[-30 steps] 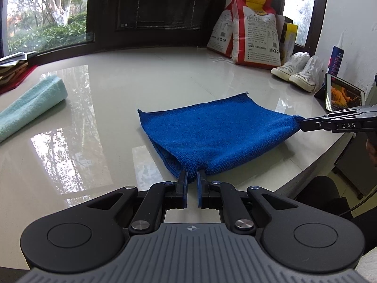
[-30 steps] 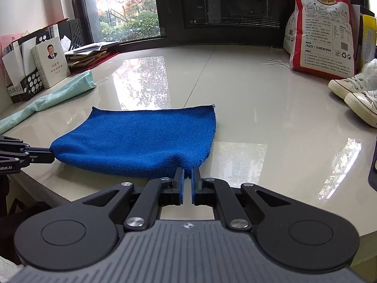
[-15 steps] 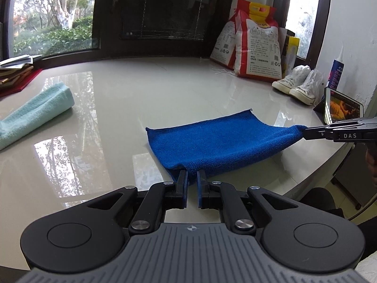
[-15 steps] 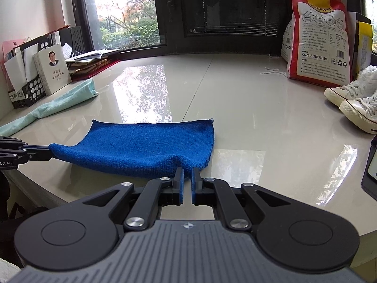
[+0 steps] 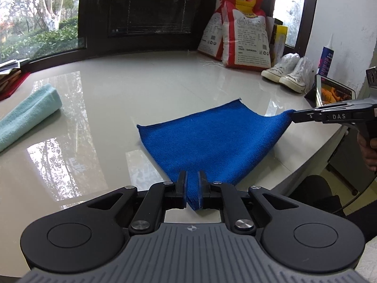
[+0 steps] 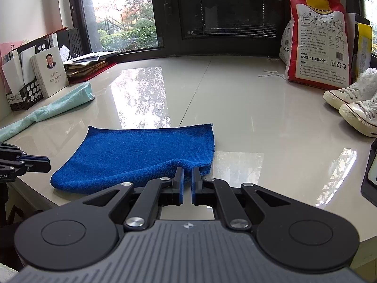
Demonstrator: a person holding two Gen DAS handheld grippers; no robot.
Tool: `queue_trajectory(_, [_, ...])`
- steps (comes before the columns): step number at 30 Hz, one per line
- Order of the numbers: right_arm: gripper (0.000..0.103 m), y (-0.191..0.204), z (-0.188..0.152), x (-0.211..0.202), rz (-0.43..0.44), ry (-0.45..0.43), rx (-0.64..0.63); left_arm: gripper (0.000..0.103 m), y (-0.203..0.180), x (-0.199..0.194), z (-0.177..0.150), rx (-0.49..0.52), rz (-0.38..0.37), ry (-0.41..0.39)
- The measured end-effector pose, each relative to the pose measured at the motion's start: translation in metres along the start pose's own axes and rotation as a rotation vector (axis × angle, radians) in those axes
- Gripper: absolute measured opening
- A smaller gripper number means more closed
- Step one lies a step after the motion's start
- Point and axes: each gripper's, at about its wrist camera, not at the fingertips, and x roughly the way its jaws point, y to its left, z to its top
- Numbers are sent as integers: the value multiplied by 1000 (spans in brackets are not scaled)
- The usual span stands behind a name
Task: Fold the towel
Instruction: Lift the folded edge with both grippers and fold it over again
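Glossy table (image 5: 165, 82): left tool (image 5: 192, 184) clamps blue towel (image 5: 212, 141) corner; right tool (image 6: 186, 179) at another, grip unclear; papers (image 6: 26, 66) fill black organizer (image 6: 28, 94).

This looks like a lived-in room at home, or a small home office. A glossy cream table (image 6: 247, 108) curves under big dark-framed windows (image 6: 124, 16) with garden trees outside. On the table, right of the windows, sit rice sacks (image 6: 318, 40) and white sneakers (image 6: 351, 103); to the left are stacked papers (image 6: 87, 64) and file holders (image 6: 26, 80).
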Motion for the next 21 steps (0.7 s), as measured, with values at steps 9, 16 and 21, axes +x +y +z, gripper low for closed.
queue_trajectory(9, [6, -1, -2, 3, -1, 10, 7, 29, -2, 7, -8, 18, -5, 41])
queue_trajectory(16, [6, -1, -4, 4, -1, 17, 11, 25, -6, 11, -13, 26, -14, 51])
queue_trajectory(21, [6, -1, -5, 4, -6, 22, 12, 9, -9, 13, -14, 56, -5, 45])
